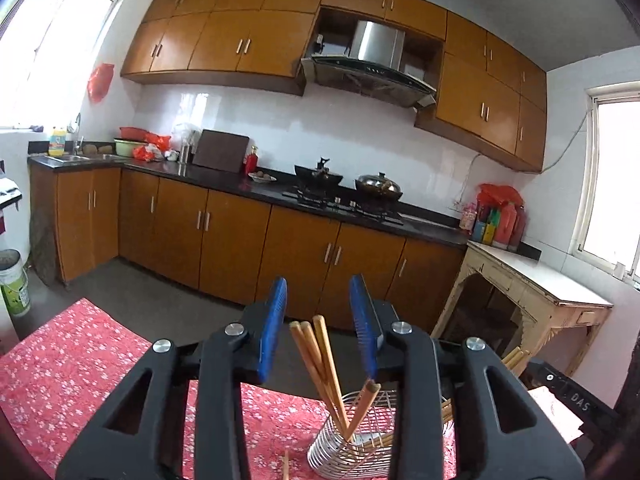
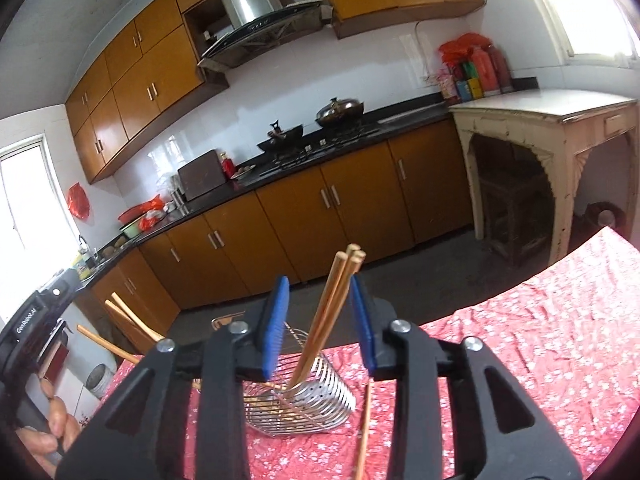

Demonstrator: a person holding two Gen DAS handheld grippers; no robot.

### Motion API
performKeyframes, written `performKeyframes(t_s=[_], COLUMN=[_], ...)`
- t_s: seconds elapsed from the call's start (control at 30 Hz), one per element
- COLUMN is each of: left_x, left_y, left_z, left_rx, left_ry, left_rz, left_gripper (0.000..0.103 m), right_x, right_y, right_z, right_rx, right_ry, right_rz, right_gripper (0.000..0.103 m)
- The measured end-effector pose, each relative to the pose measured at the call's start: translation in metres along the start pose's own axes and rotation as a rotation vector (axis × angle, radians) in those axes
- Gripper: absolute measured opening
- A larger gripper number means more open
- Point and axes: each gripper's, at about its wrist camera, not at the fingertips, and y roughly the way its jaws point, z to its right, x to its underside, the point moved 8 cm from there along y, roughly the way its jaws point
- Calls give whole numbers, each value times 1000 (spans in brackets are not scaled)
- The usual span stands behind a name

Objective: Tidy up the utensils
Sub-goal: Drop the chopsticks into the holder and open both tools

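Left gripper point(image 1: 318, 324): jaws apart, nothing pinched; a bundle of chopsticks point(image 1: 316, 354) shows in the gap, clear of both pads. Right gripper point(image 2: 316, 322): likewise apart, its chopsticks point(image 2: 328, 312) between the pads but untouched.

Both bundles stand leaning in the wire holder point(image 2: 316, 400), low centre of both views, on the red cloth point(image 2: 540, 340). Judgement: sticks are free in the holder, and the tilt comes from the loose fit.

Not yet sorted: one chopstick point(image 2: 364, 432) lies on the cloth just right of the holder in the right view; another stub point(image 1: 285, 464) shows at the bottom edge of the left view.

Surroundings: cabinets point(image 1: 240, 220) and stove point(image 1: 344, 200) across the floor, well apart. A hand point(image 2: 48, 428) on the other gripper fills the right view's lower left. The leaning sticks crowd access to the holder.
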Motion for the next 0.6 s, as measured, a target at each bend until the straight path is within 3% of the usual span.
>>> performKeyframes(t_s=[0.27,0.6], left_x=[-5,57], left_y=[-31,-65], left_z=[-22,-75], left_rx=[-43,-125], left_ry=[0,11], left_rz=[3,-125], left_gripper=[34,34], right_x=[10,80], right_y=[-44,-77], right_z=[13,29], right_rx=[35,64], right_ry=[-11,-20], right_rz=[19,-87], right_gripper=[36,36])
